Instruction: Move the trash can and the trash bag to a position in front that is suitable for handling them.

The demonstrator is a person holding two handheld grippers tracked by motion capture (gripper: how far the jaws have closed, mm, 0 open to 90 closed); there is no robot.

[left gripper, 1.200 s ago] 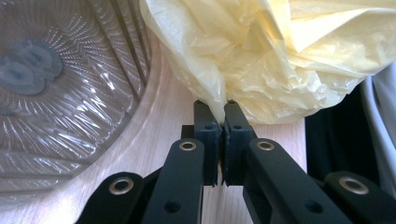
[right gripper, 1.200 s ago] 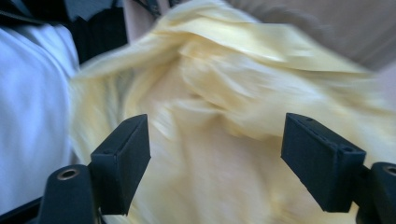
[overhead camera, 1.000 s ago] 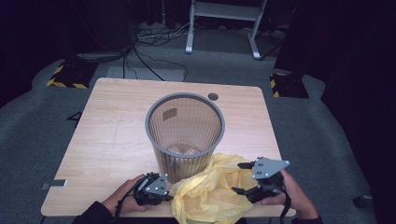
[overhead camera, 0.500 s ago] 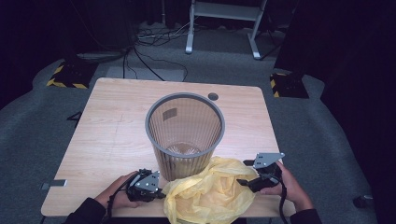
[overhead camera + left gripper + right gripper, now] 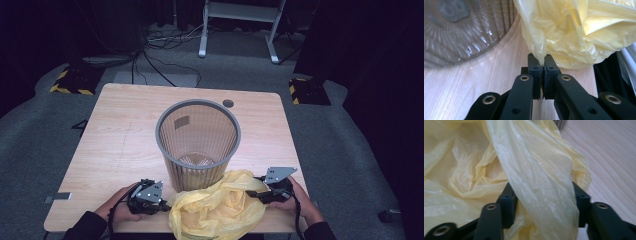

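Thin, crinkled, glossy yellow plastic bag (image 5: 220, 210); ribbed grey plastic bin (image 5: 198, 145); smooth, pale wood-grain table (image 5: 125, 130); matt black jaws.

place: lab | cues: dark curtains, floor cables (image 5: 165, 37), lone table (image 5: 125, 145)

High view sits above the near edge of the table (image 5: 125, 125), looking forward and down at the bin (image 5: 198, 145). Left claw view is super close, low on the table just beside the bin, facing the yellow bag (image 5: 579, 32). Right claw view is right up against that same bag.
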